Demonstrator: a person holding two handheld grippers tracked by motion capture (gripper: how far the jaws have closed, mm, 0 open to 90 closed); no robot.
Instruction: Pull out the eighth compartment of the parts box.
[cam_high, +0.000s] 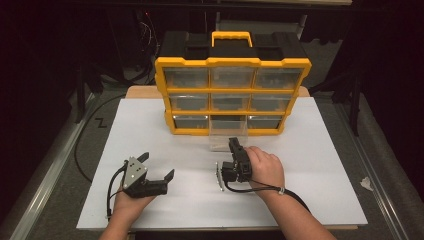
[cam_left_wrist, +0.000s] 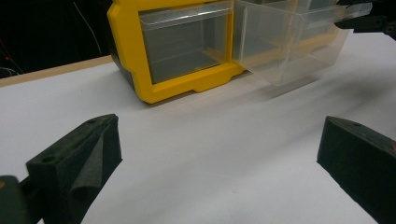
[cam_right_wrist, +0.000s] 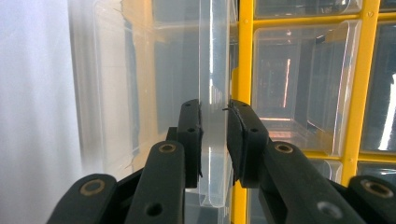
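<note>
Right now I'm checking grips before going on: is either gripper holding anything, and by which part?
The right gripper is shut on the clear drawer, clamping its front lip. The left gripper is open, holding nothing.

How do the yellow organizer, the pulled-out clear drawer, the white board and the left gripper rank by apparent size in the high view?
1. white board
2. yellow organizer
3. left gripper and pulled-out clear drawer: they look about alike, so no ranking between them.

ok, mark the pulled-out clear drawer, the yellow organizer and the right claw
clear drawer (cam_high: 227, 131), high view, its open top
yellow organizer (cam_high: 232, 62), high view, top front edge of the frame
right claw (cam_right_wrist: 214, 135), right gripper view, midway between fingertips clamped on the drawer's front lip
</note>
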